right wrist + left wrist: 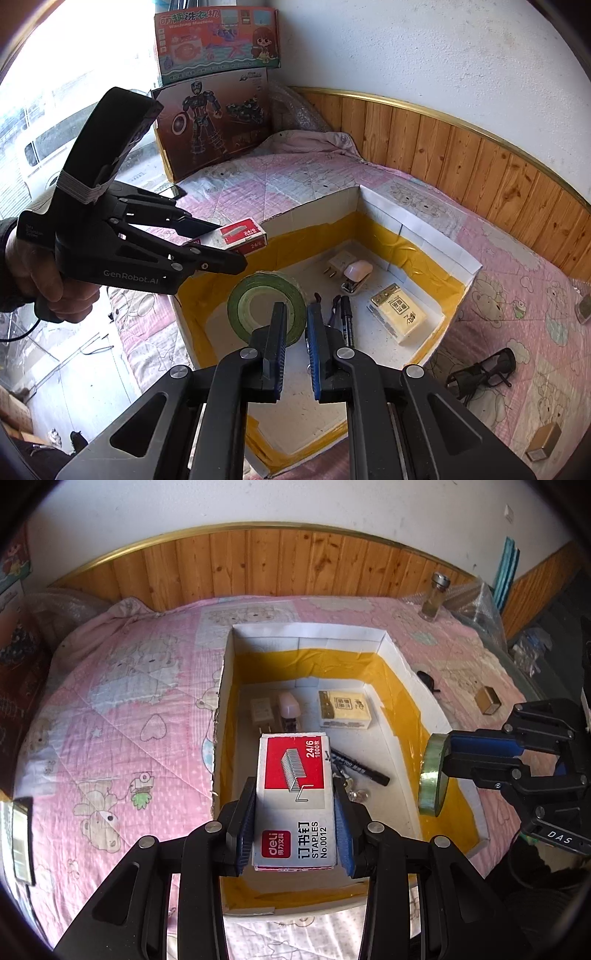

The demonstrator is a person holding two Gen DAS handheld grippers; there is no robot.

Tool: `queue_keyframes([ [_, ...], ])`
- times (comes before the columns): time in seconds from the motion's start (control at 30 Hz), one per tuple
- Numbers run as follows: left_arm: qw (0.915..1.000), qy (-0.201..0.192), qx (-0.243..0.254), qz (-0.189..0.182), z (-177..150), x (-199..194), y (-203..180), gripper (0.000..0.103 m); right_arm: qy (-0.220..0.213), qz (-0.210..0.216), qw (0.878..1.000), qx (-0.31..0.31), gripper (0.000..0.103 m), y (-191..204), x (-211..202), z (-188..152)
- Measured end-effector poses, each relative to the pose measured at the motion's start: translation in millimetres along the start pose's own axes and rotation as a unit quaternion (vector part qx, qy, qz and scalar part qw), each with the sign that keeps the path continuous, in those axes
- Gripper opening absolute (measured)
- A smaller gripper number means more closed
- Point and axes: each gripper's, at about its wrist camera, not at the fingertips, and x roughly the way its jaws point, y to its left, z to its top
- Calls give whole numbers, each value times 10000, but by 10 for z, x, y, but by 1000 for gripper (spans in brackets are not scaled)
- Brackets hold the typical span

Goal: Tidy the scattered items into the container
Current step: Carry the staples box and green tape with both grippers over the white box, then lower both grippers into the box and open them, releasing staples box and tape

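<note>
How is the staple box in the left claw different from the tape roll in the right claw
The staple box is a flat red-and-white carton with printed text; the tape roll is a greenish ring with an open centre. The left claw grips the box across its two long sides; the right claw pinches only the roll's wall. The box lies label up; the roll stands on edge in the left wrist view. Both hang above the open container.

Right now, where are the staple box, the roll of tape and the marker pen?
staple box [295, 790]: left wrist view, red printed top.
roll of tape [264, 306]: right wrist view, green side face.
marker pen [364, 770]: left wrist view, black barrel.
</note>
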Motion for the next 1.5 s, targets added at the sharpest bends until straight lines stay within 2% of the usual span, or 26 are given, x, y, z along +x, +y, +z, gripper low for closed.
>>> queue_keyframes([
  [0.37, 9956, 619, 681, -154, 80, 232, -30, 38, 434, 205, 9984, -292, 12, 49, 301, 35],
  [0.83, 9805, 1468, 1294, -159, 55, 554, -61, 38, 1088, 443, 9920, -466, 12, 151, 657, -11],
  [1.13, 9691, 1898, 1549, -289, 52, 697, -97, 38, 1621, 750, 9837, -205, 12, 113, 830, -104],
  [1.4, 9570, 2193, 1866, -355, 17, 784, -196, 38, 1901, 931, 9773, 68, 12, 87, 893, -153],
  [1.5, 9555, 2273, 1851, -336, 29, 813, -201, 39, 1991, 957, 9752, 155, 12, 96, 924, -175],
])
